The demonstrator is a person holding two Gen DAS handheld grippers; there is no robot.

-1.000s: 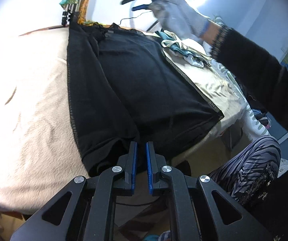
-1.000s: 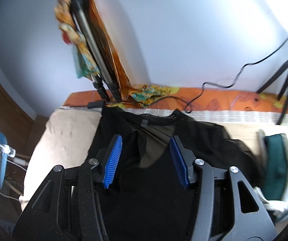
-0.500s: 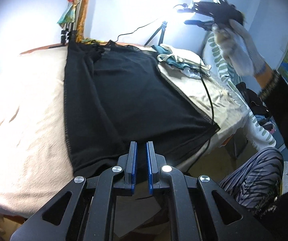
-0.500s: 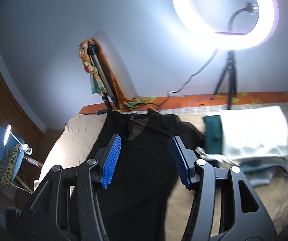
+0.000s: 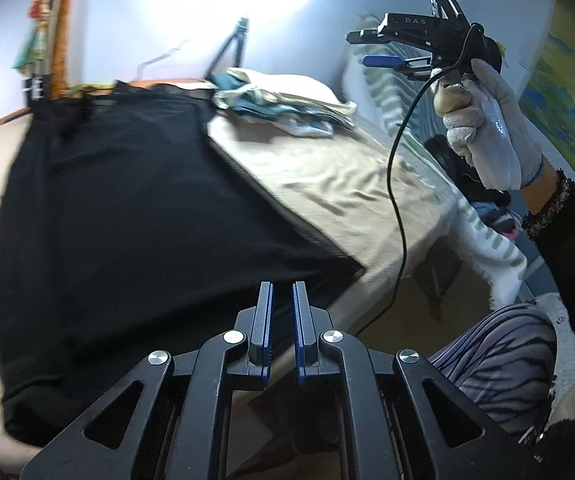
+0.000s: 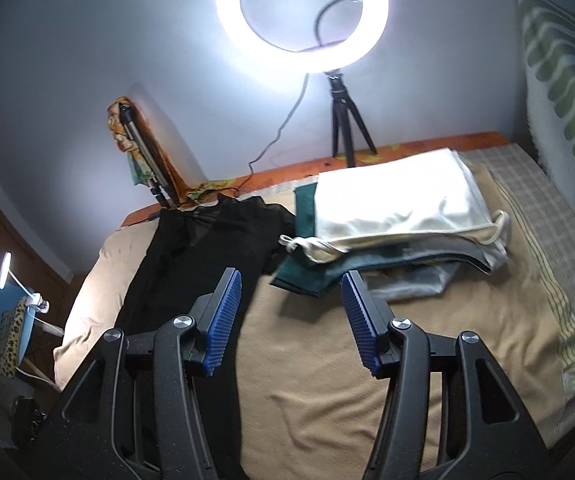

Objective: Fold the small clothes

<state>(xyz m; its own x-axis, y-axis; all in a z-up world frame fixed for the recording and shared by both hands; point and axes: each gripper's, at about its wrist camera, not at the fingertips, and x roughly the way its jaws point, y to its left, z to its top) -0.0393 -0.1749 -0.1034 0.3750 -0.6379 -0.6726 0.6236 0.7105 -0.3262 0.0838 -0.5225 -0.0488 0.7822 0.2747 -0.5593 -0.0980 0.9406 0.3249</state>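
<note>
Black garment (image 5: pixel 135 216) lies spread on the bed (image 5: pixel 327 184), left-centre of left wrist view, only partly folded, so folds remain. Left tongs (image 5: pixel 282 300) at bottom centre: nearly shut, nothing betw. them, over the garment's near hem. Stack of folded clothes (image 6: pixel 391 216) sits centre-right in right wrist view, looks finished. Right tongs (image 6: pixel 291 312): half open, empty, above bare bed.

"DAS" on the right gripper (image 5: pixel 371 46)
</note>
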